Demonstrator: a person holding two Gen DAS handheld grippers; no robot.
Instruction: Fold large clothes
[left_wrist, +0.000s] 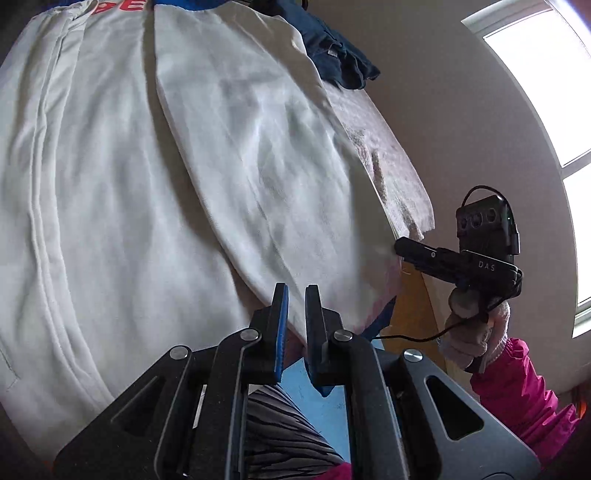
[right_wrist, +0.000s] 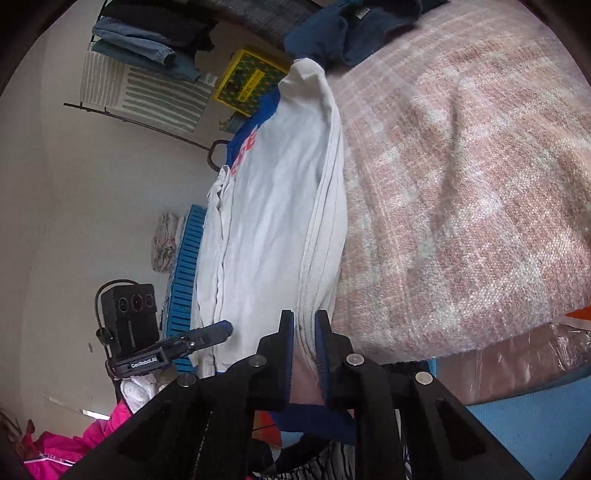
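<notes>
Garment: white sweatshirt (right_wrist: 273, 206) with red lettering and blue trim at its far end, lying lengthwise on the bed, on a pink woven blanket (right_wrist: 461, 192). Already folded into a long narrow strip; layered edges show along its right side in the right wrist view.

Left hand-held gripper (left_wrist: 293, 321): jaws close together, near hem of the top layer running between them; looks pinched, with a narrow gap showing above the cloth. Right hand-held gripper (right_wrist: 304, 343): jaws pressed in on the stacked near-right edge, several layers between the pads.

Handling judgement: soft, thick knit, limp, moderate weight for cloth. Will sag and drape between two hold points; not slippery, not fragile. Layers may slide over one another if only the top one is caught.

Where to hold: both near corners of the strip, taking all layers together, hold points well apart so the hem stays taut when carried toward the far end.

Nearby: dark blue clothes (right_wrist: 343, 33) heaped at the far end of the bed; blue slatted crate (right_wrist: 184, 266) on the left.
</notes>
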